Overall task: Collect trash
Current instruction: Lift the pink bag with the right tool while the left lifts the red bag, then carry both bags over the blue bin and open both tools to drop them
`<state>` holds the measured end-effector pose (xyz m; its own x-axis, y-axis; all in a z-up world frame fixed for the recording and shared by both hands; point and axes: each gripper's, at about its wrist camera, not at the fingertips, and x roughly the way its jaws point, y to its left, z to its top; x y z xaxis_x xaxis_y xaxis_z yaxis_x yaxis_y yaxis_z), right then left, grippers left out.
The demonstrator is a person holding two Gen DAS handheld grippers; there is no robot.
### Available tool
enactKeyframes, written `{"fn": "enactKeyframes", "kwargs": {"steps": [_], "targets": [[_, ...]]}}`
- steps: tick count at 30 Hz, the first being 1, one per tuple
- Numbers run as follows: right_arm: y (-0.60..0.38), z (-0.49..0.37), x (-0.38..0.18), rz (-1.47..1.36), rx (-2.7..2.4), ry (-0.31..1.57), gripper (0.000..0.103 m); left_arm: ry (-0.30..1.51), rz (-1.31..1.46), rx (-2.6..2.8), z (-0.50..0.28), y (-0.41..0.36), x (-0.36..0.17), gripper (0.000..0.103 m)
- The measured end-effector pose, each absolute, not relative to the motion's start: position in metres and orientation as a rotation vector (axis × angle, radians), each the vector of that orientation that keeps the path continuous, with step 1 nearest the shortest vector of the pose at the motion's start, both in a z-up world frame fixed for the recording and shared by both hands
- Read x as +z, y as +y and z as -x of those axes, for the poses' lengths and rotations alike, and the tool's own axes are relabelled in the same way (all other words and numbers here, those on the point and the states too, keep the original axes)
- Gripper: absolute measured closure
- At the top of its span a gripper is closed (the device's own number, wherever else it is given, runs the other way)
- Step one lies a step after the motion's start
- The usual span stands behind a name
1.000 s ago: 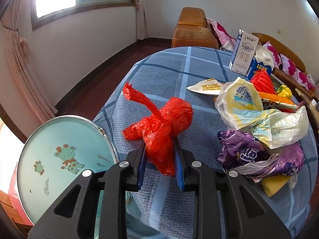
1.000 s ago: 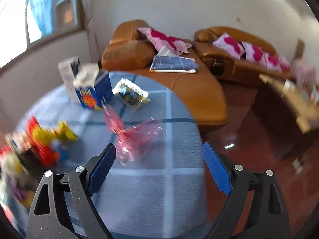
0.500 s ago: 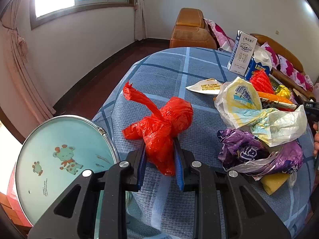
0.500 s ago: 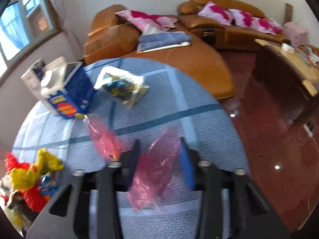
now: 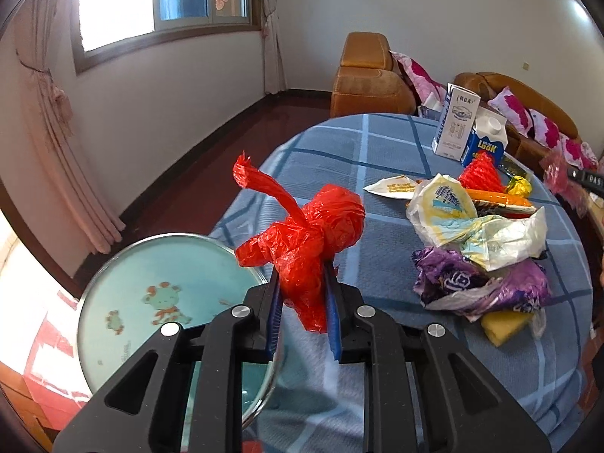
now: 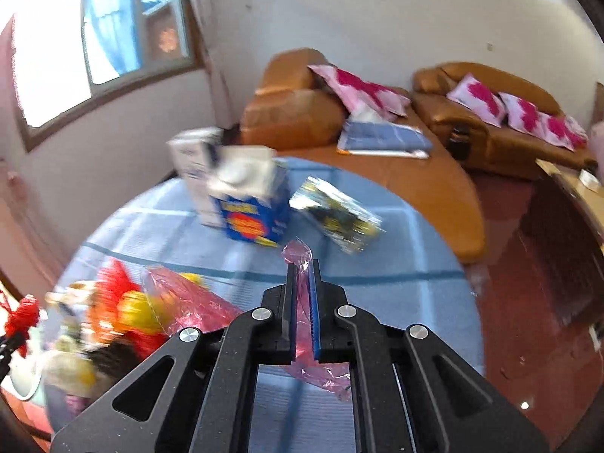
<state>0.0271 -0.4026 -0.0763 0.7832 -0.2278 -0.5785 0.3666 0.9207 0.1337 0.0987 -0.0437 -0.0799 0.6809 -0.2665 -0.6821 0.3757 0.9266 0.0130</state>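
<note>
While our left tool (image 5: 302, 294) pinches a knotted red plastic bag (image 5: 305, 234), its jaws closing a touch tighter on the crinkled film, we now hold the bag lifted off the blue checked tabletop (image 5: 377, 275), where a second ago it rested. Just left of it sits a round metal lid (image 5: 151, 302) printed with a cartoon animal. Our right tool (image 6: 302, 302), wide open a second ago, has now snapped fully closed on a pink cellophane wrapper (image 6: 302, 302), which trails below the jaws. So we judge both hands loaded and ready to carry trash away. Farther along the tabletop lie a purple bag (image 5: 479, 283), a white and yellow bag (image 5: 472, 226), a red net (image 5: 481, 173) and two cartons (image 5: 468, 132). Beyond stands an orange sofa (image 6: 490, 113).
</note>
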Motion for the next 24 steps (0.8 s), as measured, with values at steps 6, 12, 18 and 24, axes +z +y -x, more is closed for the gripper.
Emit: {"fn": "enactKeyframes", "kwargs": {"steps": [6, 12, 18, 24], "targets": [[-0.351, -0.043, -0.06, -0.211, -0.175, 0.568, 0.096, 0.725, -0.169, -0.308, -0.084, -0.017, -0.068, 0.083], [-0.305, -0.062, -0.049, -0.19, -0.058, 0.558, 0.096, 0.724, -0.176, -0.241, -0.075, 0.01, -0.063, 0.083], [-0.266, -0.076, -0.042, -0.147, 0.03, 0.549, 0.096, 0.745, -0.188, -0.159, -0.072, 0.037, -0.066, 0.083], [-0.226, -0.093, -0.046, -0.092, 0.115, 0.547, 0.096, 0.765, -0.198, -0.093, -0.069, 0.062, -0.071, 0.083]]}}
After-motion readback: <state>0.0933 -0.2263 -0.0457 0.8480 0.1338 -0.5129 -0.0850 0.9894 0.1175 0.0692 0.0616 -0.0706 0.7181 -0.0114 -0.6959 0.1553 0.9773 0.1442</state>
